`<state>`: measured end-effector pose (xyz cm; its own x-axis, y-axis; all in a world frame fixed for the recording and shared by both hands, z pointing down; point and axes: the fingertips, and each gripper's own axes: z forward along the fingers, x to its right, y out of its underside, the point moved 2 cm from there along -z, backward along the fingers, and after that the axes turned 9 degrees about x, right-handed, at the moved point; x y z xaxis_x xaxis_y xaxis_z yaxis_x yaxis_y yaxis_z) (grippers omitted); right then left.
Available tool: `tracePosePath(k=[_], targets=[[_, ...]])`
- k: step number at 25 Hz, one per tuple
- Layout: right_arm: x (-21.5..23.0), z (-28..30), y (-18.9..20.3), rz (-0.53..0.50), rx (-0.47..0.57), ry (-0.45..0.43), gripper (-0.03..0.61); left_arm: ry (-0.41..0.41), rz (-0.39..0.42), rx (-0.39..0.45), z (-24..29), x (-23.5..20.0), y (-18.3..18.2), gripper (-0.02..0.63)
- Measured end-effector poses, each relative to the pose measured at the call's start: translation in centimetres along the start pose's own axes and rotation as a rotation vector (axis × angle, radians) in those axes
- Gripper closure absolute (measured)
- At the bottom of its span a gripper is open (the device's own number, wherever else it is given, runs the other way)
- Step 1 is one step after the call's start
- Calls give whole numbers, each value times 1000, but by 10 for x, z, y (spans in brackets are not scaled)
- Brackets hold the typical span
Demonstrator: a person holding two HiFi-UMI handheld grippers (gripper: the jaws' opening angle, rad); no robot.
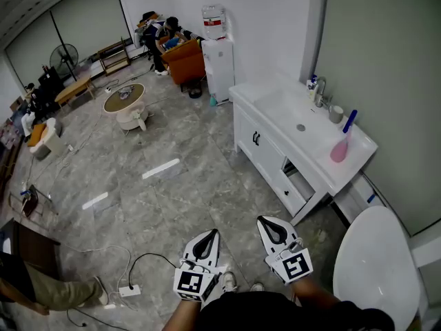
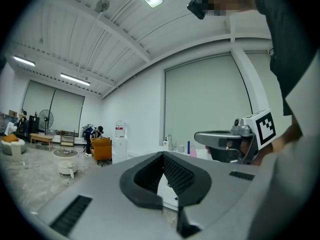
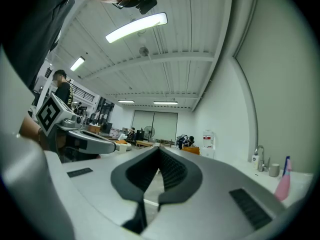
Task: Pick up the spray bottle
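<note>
Pink with a blue head, the spray bottle (image 1: 341, 143) stands upright on the white vanity top (image 1: 358, 158), ahead of the right gripper (image 1: 270, 226) and off to its right, well apart from it and on a higher level. It sits at the near right end of the counter, just right of the basin (image 1: 293, 112). A grey cup (image 1: 335, 114) and the tap (image 1: 318, 88) stand further along the counter, beyond the bottle as seen from the grippers.

The right gripper is held level with its jaws pressed together and nothing between them. In the right gripper view the bottle (image 3: 283, 181) shows low at the right edge, far to the side of the closed jaw tips, with the cup and tap just left of it.

The left gripper (image 1: 209, 238) is held beside the right one, on its left and a little nearer the person. Its jaws also meet at the tips and are empty. In the left gripper view the bottle (image 2: 192, 151) is a small pink shape in the distance, just right of the jaw tips and left of the right gripper's body.

Both grippers hang over the grey marbled floor (image 1: 186, 192). A white toilet lid (image 1: 375, 254) lies close on the right gripper's right. Far ahead of both stand a water dispenser (image 1: 219, 61) and an orange armchair (image 1: 185, 59).
</note>
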<state>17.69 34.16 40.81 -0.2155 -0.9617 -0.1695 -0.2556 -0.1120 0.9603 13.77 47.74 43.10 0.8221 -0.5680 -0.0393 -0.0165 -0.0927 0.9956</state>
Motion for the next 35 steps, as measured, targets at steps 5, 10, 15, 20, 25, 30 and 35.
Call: tracePosePath(k=[5, 10, 15, 20, 25, 30, 35], targets=[[-7, 9, -6, 12, 15, -15, 580, -4, 2, 18, 0, -7, -4, 617], [-9, 16, -2, 11, 12, -40, 521, 1, 5, 13, 5, -12, 0, 617], [-9, 28, -4, 9, 15, -12, 338, 10, -1, 22, 9, -21, -4, 617], [2, 39, 3, 5, 25, 52, 91, 29, -1, 23, 17, -29, -4, 617], [8, 50, 10, 24, 41, 100, -12, 49, -2, 22, 25, -41, 0, 617], [11, 65, 17, 28, 30, 127, -13, 75, 1, 4, 33, -56, 3, 617], [12, 76, 25, 29, 19, 154, -12, 99, -1, 0, 40, -70, 7, 617]])
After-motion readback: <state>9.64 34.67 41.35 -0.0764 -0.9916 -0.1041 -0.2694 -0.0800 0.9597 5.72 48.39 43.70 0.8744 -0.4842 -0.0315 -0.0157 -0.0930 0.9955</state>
